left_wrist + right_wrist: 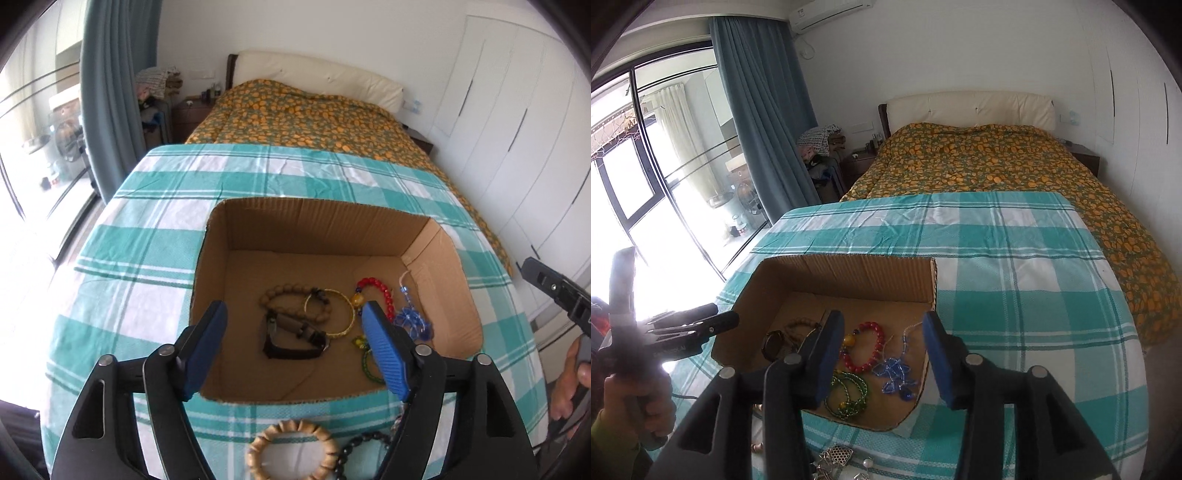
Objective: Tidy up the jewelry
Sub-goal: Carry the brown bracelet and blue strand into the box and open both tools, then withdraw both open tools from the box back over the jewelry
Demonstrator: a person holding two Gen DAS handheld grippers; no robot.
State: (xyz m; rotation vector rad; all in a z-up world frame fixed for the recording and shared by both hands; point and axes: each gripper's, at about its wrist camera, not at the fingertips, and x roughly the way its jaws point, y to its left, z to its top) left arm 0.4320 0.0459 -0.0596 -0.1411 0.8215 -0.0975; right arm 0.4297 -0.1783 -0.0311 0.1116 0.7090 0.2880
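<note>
We see an open cardboard box (436, 258) standing on a bench (147, 258) draped in a teal-and-white checked cloth, with a bed (295, 110) beyond it; inside the box lie a brown bead bracelet (291, 295), a gold bangle (332, 314), a dark watch (291, 338), a red bead bracelet (866, 347), a blue glass pendant (895, 373) and a green cord bracelet (846, 395); outside the box, on the cloth at its near edge, rest a wooden bangle (291, 454), a black bead string (354, 450) touching its right side, and some silver pieces (836, 458); our left tongs (293, 354) stand wide with nothing between them, poised above the box's near part; our right tongs (882, 358) stand partly apart and empty too, over the box's right corner; a hand (570, 384) grips the right handle at the frame's edge.
</note>
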